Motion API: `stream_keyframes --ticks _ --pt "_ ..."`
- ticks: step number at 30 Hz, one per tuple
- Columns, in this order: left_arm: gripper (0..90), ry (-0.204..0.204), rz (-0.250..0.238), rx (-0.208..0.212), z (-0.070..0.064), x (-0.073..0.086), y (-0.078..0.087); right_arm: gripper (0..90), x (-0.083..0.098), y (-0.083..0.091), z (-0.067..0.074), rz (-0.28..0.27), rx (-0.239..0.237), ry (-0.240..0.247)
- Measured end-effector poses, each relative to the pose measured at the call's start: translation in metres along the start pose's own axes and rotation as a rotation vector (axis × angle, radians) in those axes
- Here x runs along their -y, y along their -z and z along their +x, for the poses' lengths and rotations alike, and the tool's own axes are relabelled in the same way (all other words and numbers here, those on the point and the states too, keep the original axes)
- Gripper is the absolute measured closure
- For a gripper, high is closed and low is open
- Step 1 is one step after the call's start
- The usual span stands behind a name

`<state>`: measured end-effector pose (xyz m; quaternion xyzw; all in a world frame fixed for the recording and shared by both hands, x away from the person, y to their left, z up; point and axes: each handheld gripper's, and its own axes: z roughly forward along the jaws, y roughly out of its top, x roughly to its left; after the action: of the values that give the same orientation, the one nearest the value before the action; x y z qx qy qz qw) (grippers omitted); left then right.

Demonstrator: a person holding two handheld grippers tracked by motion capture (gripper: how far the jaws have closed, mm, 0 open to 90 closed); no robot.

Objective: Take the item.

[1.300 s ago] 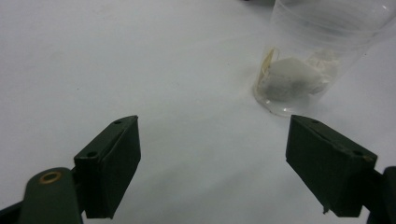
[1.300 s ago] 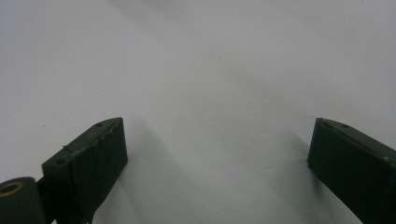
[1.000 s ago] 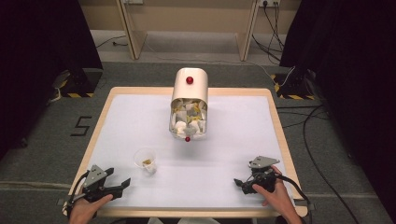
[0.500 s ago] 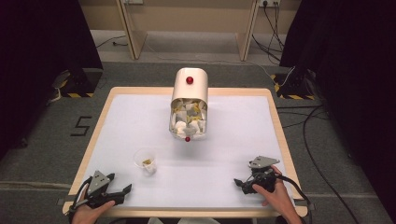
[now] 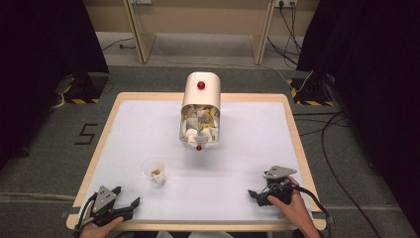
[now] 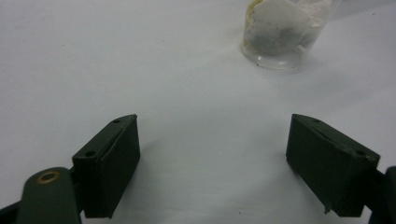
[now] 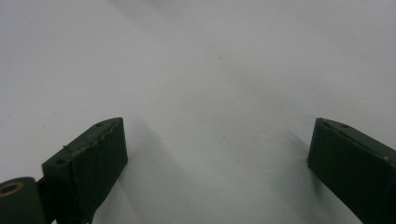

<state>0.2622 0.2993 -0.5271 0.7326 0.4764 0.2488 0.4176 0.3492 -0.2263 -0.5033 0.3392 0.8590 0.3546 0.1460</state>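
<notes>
A cream dispenser box (image 5: 200, 96) with a red knob on top stands at the table's centre back. Its clear front (image 5: 199, 130) is packed with white and yellow sachets. A small clear cup (image 5: 154, 169) with a sachet inside stands left of centre, and it sits at the upper right in the left gripper view (image 6: 284, 33). My left gripper (image 5: 128, 196) rests open near the front left edge, short of the cup, with nothing between its jaws (image 6: 212, 126). Held near the front right edge, my right gripper (image 5: 254, 197) is open over bare table (image 7: 219, 126).
The white table top (image 5: 257, 148) has a wooden rim. Beyond it lie grey floor, cables at the right (image 5: 332, 139) and dark curtains on both sides. A wooden frame (image 5: 198, 29) stands behind the table.
My left gripper has drifted a little toward the table's front edge and slightly right. The right gripper, the cup and the dispenser have stayed where they were.
</notes>
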Motion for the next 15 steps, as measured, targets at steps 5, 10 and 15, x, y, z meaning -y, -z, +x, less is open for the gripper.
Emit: stream_keyframes --ticks 5,10,15 --pt "16.4 0.003 -0.005 0.001 0.0001 0.0007 -0.0001 5.3 0.0 0.0 0.0 -0.001 0.001 0.0" --pt "16.4 0.004 -0.006 -0.001 -0.0002 0.0009 -0.0002 5.3 0.0 0.0 0.0 0.0 0.0 0.0" --pt "16.4 0.003 -0.004 -0.001 0.0 0.0009 -0.0002 5.2 0.0 0.0 0.0001 -0.001 0.001 0.0"
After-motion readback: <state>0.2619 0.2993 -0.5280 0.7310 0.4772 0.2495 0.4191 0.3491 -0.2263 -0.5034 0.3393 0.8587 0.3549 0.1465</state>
